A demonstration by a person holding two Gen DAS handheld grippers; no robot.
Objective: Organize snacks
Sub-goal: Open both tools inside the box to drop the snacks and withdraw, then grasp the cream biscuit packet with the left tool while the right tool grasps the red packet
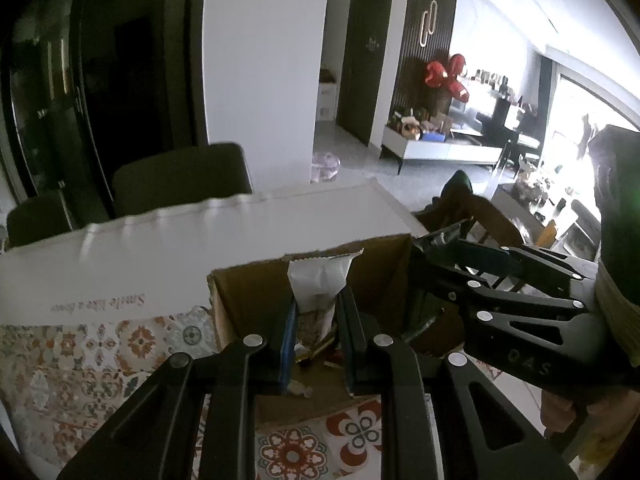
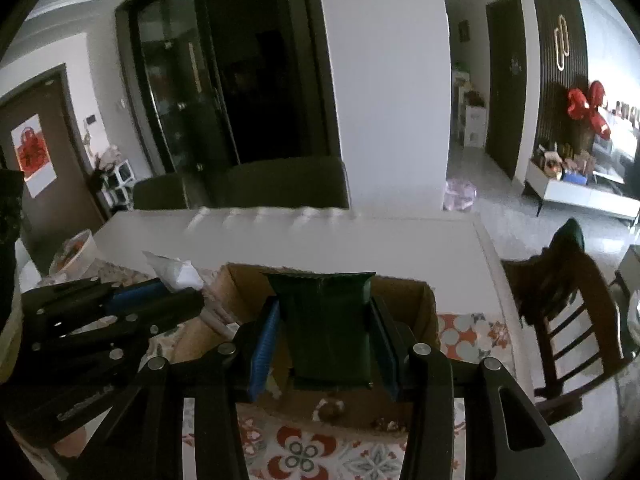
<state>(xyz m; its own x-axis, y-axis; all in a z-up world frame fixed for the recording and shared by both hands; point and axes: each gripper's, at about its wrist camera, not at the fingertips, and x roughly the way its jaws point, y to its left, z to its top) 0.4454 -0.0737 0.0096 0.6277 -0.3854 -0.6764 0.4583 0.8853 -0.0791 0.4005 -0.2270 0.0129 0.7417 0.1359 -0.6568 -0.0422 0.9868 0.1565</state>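
Observation:
An open cardboard box (image 1: pixel 248 292) stands on a patterned mat on the white table; it also shows in the right wrist view (image 2: pixel 420 312). My left gripper (image 1: pixel 316 320) is shut on a white snack packet (image 1: pixel 318 284), held upright over the box. My right gripper (image 2: pixel 326 336) is shut on a dark green snack packet (image 2: pixel 326 320), also upright over the box. The right gripper shows from the side in the left wrist view (image 1: pixel 432 280), at the box's right wall. The left gripper shows at the left of the right wrist view (image 2: pixel 168 284) with the white packet (image 2: pixel 176 272). Several small snacks lie on the box floor (image 2: pixel 332 408).
The patterned mat (image 1: pixel 100 356) covers the near part of the white table (image 1: pixel 180 252). Dark chairs (image 1: pixel 180 176) stand behind the table, and a wooden chair (image 2: pixel 568 312) stands at its right. A round white bowl (image 2: pixel 76 252) sits at the table's far left.

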